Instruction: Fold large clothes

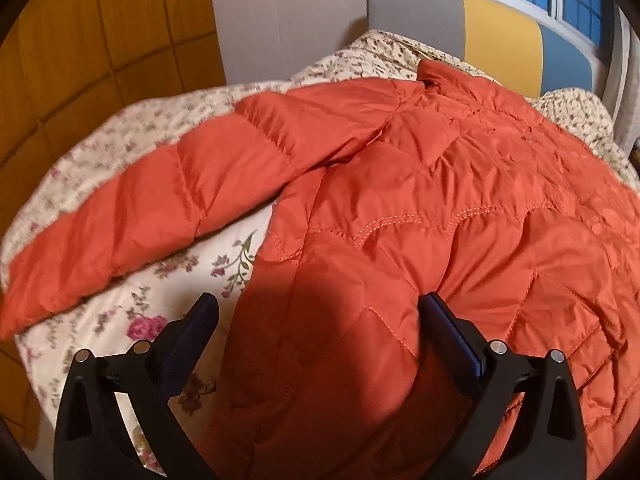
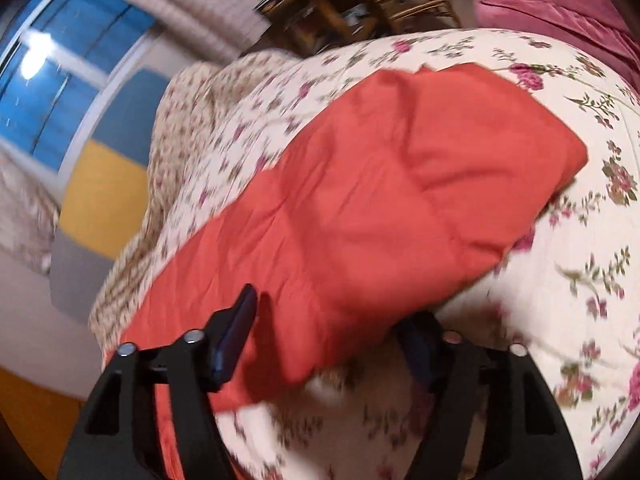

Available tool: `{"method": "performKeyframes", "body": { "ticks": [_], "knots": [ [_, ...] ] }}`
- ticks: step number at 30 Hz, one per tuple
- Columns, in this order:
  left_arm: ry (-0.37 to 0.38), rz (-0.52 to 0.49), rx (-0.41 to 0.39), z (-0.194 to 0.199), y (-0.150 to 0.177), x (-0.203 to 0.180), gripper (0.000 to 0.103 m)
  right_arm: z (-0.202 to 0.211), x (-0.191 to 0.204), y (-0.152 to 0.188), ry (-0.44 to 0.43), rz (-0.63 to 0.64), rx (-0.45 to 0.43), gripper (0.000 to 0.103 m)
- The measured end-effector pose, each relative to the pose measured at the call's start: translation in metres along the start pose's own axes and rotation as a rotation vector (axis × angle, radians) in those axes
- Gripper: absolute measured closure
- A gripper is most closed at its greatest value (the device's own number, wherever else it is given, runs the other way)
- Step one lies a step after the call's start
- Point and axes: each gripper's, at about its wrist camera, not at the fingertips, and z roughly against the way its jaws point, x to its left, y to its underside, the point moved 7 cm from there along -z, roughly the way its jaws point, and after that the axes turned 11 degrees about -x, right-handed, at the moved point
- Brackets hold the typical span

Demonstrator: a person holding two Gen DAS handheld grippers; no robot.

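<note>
Left wrist view: the orange jacket (image 1: pixel 400 184) lies spread flat on the floral bedspread (image 1: pixel 132 304), ready for folding; the left gripper (image 1: pixel 318 312) hovers wide open over its side edge. The right gripper (image 2: pixel 332 320) straddles a sleeve (image 2: pixel 380 184), jaws half-wide, not visibly pinching.

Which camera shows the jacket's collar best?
The left wrist view. There the orange jacket lies spread on the flowery bedspread, with its collar at the far end. The right wrist view is blurred and shows only one sleeve, no collar.
</note>
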Motion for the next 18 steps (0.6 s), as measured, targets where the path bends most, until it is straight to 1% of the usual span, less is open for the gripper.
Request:
{"method": "performKeyframes", "body": {
  "ticks": [1, 2, 3, 4, 5, 6, 9, 11, 13, 15, 16, 17, 18],
  "knots": [
    [0.001, 0.001, 0.001, 0.0, 0.0, 0.0, 0.003, -0.003, -0.001, -0.004, 0.015, -0.004, -0.014, 0.053],
    [-0.007, -0.006, -0.004, 0.001, 0.0, -0.002, 0.003, -0.004, -0.003, -0.006, 0.034, -0.001, -0.028, 0.063],
    [-0.028, -0.025, -0.009, 0.002, -0.001, -0.004, 0.003, -0.006, -0.005, -0.01, 0.047, 0.009, -0.04, 0.07],
    [-0.046, -0.041, -0.012, 0.004, -0.001, -0.005, 0.003, -0.006, -0.005, -0.012, 0.056, 0.025, -0.047, 0.074],
    [-0.066, -0.061, -0.012, 0.006, -0.002, -0.007, 0.003, -0.006, -0.004, -0.014, 0.065, 0.046, -0.054, 0.082],
    [-0.088, -0.086, -0.006, 0.009, -0.004, -0.011, 0.003, -0.006, 0.001, -0.015, 0.07, 0.08, -0.067, 0.087],
    [-0.085, -0.113, -0.007, 0.012, -0.013, -0.02, 0.003, -0.002, 0.02, -0.017, 0.093, 0.192, -0.121, 0.092],
    [-0.106, -0.128, -0.037, 0.013, -0.023, -0.024, 0.003, 0.001, 0.037, -0.016, 0.096, 0.271, -0.169, 0.093],
    [-0.124, -0.131, -0.057, 0.008, -0.029, -0.026, 0.003, 0.013, 0.059, -0.009, 0.073, 0.358, -0.229, 0.093],
    [-0.13, -0.122, -0.041, -0.002, -0.026, -0.024, 0.003, 0.022, 0.089, 0.0, 0.035, 0.462, -0.283, 0.093],
    [-0.12, -0.111, -0.028, -0.007, -0.021, -0.024, 0.003, 0.024, 0.105, 0.006, 0.015, 0.514, -0.304, 0.093],
    [-0.109, -0.096, -0.024, -0.009, -0.019, -0.022, 0.003, 0.025, 0.118, 0.012, -0.003, 0.559, -0.322, 0.093],
    [-0.1, -0.08, -0.03, -0.009, -0.019, -0.02, 0.003, 0.028, 0.136, 0.024, -0.033, 0.631, -0.344, 0.093]
  ]
}}
